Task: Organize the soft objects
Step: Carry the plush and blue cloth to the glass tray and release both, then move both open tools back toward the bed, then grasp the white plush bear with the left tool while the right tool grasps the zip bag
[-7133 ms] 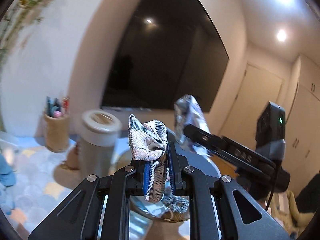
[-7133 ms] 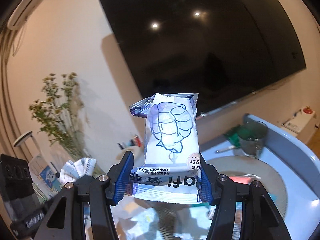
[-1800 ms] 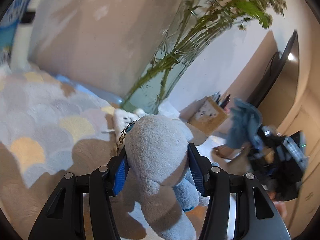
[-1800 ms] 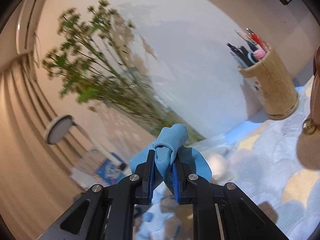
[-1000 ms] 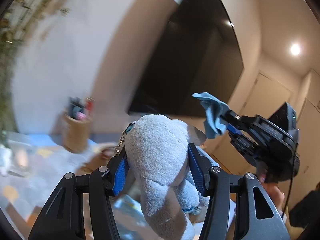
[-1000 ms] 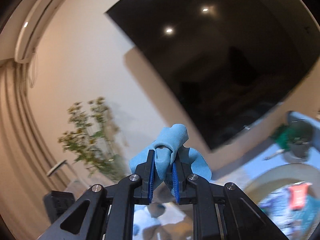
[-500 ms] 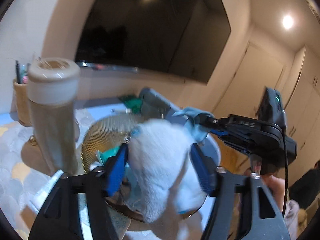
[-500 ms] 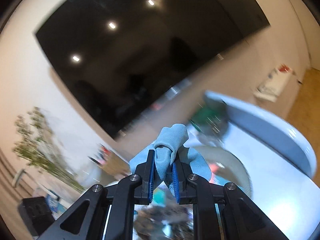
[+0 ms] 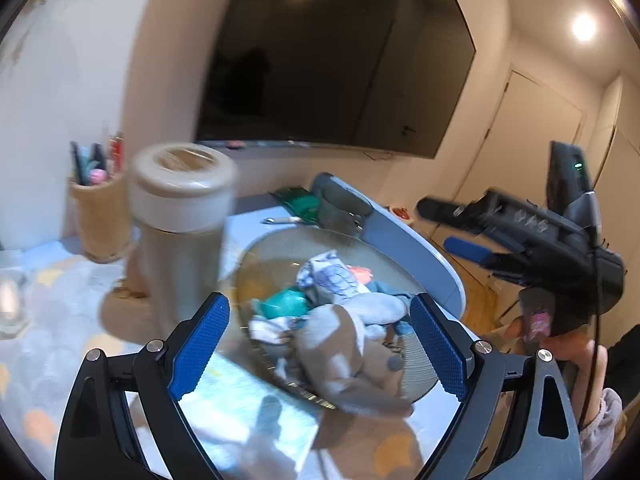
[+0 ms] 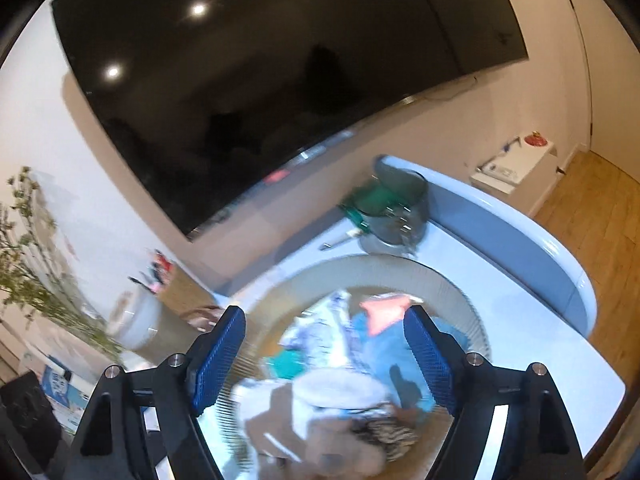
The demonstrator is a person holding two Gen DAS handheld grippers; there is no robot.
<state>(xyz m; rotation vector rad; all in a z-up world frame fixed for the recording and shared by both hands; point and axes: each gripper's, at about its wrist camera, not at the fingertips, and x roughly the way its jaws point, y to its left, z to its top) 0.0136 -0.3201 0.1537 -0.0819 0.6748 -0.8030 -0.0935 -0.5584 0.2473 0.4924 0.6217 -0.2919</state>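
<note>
A round woven basket (image 9: pixel 276 248) (image 10: pixel 452 288) sits on the pale blue table and holds a heap of soft things. A grey plush toy (image 9: pixel 340 360) lies on top at the near side, also seen blurred in the right wrist view (image 10: pixel 340 396). A blue cloth (image 10: pixel 384 344) lies in the heap beside a white printed packet (image 9: pixel 332 276) and a teal item (image 9: pixel 286 302). My left gripper (image 9: pixel 318 344) is open and empty above the basket. My right gripper (image 10: pixel 324 354) is open and empty above it too, and shows in the left wrist view (image 9: pixel 448 224).
A tall beige lidded canister (image 9: pixel 180 232) stands just left of the basket. A pen holder (image 9: pixel 100 212) stands behind it by the wall. A grey cup (image 10: pixel 396 208) and a green item (image 9: pixel 300 200) sit at the back. A large dark TV hangs above.
My left gripper has opened and let the grey plush toy drop into the basket. My right gripper has opened and let the blue cloth drop into the basket.
</note>
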